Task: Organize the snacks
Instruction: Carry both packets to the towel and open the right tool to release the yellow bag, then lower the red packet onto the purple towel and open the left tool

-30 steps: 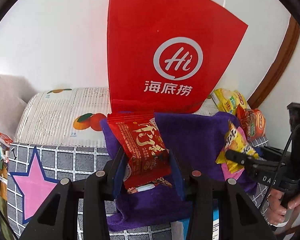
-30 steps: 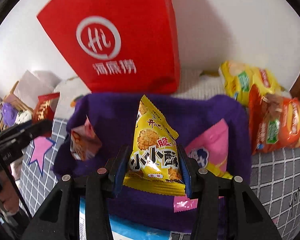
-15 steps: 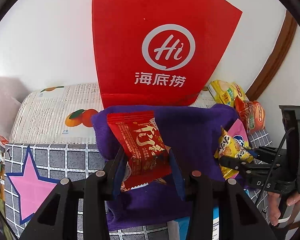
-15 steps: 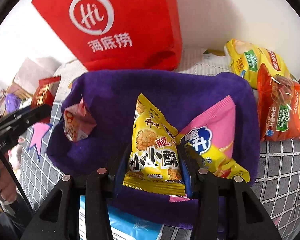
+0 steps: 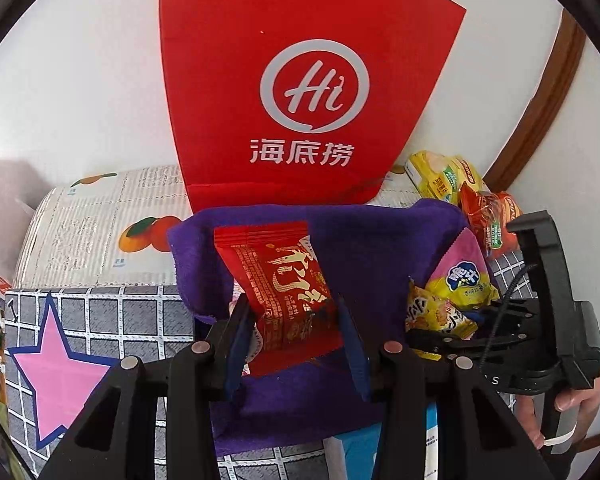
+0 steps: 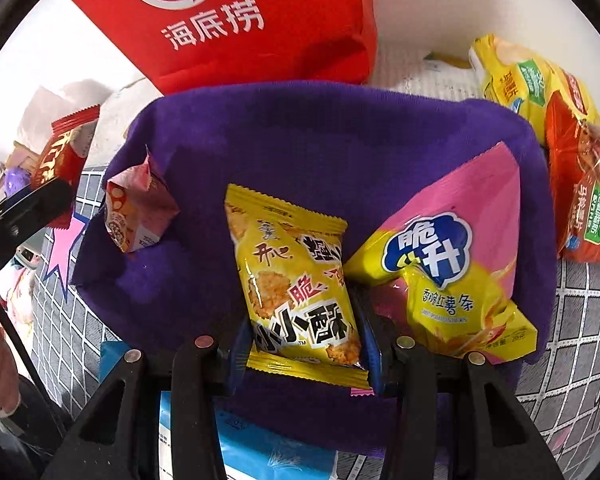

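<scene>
— So which step is this?

— The drop-off, I'd say. Both claws carry a snack over the purple cloth (image 6: 300, 128), which looks like the collecting spot. The right gripper (image 6: 304, 344) has its jaws partly closed, pinching the lower end of a yellow packet (image 6: 292, 276), and the packet hangs low over the middle of the cloth. The left gripper (image 5: 292, 340) is likewise partly closed, clamped on a red packet (image 5: 280, 280), held above the left part of the cloth.

— What's on the cloth already?

— A pink and yellow bag (image 6: 448, 264) lies just to the right of the yellow packet, and a small pink pouch (image 6: 136, 212) sits at the left edge. Two more bags, a yellow bag (image 6: 528, 76) and an orange bag (image 6: 588, 192), rest off the cloth by its far right corner, so the sorting isn't finished.

— And the red paper bag (image 5: 300, 80)?

— Upright behind the cloth, against the wall. I can't tell whether it plays a part.

— Next move?

— Probably letting the yellow packet go. That calls for spreading the right jaws only once the packet is down on bare cloth, clear of the pink and yellow bag. The red packet would go in the open stretch on the left, short of the pink pouch.
</scene>
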Tool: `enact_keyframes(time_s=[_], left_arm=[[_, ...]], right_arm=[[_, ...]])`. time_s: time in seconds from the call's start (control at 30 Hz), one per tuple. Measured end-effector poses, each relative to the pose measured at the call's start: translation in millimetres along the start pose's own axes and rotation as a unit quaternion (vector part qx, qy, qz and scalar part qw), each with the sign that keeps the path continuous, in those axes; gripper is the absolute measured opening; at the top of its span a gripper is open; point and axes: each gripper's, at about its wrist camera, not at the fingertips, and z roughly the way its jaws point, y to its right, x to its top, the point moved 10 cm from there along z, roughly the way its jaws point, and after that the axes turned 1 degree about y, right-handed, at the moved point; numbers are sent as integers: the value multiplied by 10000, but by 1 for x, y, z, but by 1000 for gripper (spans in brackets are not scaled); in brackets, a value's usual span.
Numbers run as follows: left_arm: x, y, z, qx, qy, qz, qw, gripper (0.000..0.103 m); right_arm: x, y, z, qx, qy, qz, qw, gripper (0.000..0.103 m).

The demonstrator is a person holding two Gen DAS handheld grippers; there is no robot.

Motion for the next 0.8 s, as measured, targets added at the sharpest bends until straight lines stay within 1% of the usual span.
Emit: enact_keyframes(time_s=[0.07,0.13,0.3,0.47,0.57,0.67,0.8], left_arm=[[-1,2,0,-4,-12,20,10000,40],[-1,3,1,-5,-20,36,10000,40],[-2,4,3,-14,-56,50,10000,41],[-7,7,9,-74,-213,55,9997,41],[-10,7,11,30,-271,106,9996,41],[-11,4,16,92,-342,81,9993,41],[-16,3,21,77,-488,84,9987,41]], right_arm=[[1,1,-1,-42,22,5,10000,47],[4,1,-7,-78,129,47,9999,50],[10,-2,-31,85,489,58,9988,58],[14,2,-56,-3,873,153,9961,58],[19,4,-66,-195,1077,121,9939,58],[23,1,-72,-239,1137,98,9932,58],[23,2,-74,-285,1132,116,9931,58]])
